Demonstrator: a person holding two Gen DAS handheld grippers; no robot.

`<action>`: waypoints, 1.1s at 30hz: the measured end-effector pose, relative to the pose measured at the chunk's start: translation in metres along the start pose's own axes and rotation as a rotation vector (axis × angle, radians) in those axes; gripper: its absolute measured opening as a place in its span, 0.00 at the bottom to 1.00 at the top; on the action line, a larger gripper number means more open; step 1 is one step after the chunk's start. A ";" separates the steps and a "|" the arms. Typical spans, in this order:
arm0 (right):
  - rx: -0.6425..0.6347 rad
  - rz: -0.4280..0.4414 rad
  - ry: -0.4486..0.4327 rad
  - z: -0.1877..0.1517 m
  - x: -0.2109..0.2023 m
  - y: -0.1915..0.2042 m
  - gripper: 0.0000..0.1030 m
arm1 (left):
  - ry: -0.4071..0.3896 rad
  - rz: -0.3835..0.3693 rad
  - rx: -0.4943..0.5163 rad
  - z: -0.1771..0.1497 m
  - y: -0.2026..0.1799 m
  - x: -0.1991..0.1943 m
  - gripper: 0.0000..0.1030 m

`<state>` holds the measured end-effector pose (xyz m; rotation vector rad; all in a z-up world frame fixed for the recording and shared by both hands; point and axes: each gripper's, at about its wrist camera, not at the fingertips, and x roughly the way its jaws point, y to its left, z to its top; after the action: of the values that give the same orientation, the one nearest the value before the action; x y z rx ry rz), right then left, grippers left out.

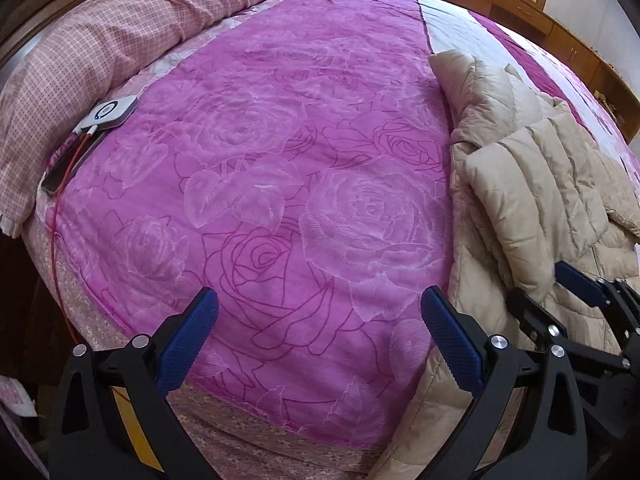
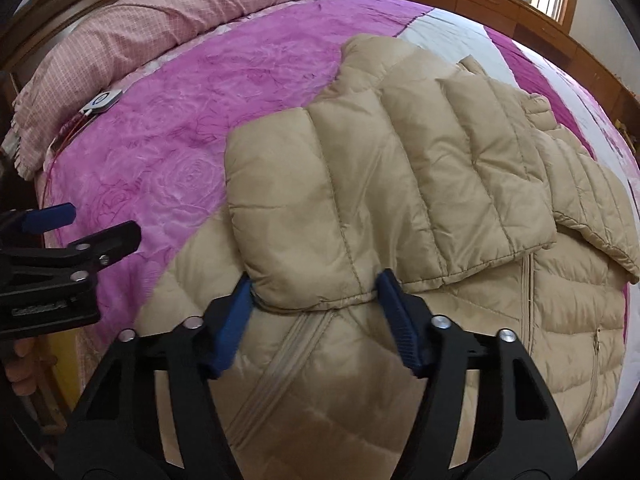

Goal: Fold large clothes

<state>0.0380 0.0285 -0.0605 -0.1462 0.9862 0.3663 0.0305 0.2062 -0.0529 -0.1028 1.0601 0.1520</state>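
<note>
Right wrist view: your right gripper [image 2: 314,312] straddles the beige jacket's [image 2: 400,184] sleeve cuff, jaws apart; your left gripper [image 1: 320,328] gapes empty over the bed [image 1: 280,160].

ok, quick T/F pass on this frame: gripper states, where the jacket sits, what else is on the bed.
1. The left gripper is open over bare pink bedspread, holding nothing. True.
2. The right gripper is shut tight on a zipper pull. False: its jaws are apart, straddling the cuff end of the folded-over sleeve.
3. The beige puffer jacket lies on the bed with a sleeve folded across its front. True.
4. The jacket is dark blue. False: it is beige; only the gripper pads are blue.
5. A small white device lies near the checked pink quilt. True.
</note>
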 end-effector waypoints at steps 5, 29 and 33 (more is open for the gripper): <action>0.046 0.034 -0.043 0.005 -0.018 -0.021 0.11 | -0.027 -0.003 0.038 0.004 -0.014 -0.005 0.95; 0.606 -0.025 -0.223 0.010 -0.129 -0.289 0.10 | -0.203 -0.091 0.219 0.087 -0.140 0.002 0.95; 0.658 -0.073 -0.139 -0.003 -0.099 -0.316 0.13 | -0.216 -0.073 0.231 0.095 -0.158 0.015 0.95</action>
<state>0.1026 -0.2897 0.0067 0.4341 0.9160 -0.0273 0.1466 0.0670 -0.0183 0.0825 0.8506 -0.0256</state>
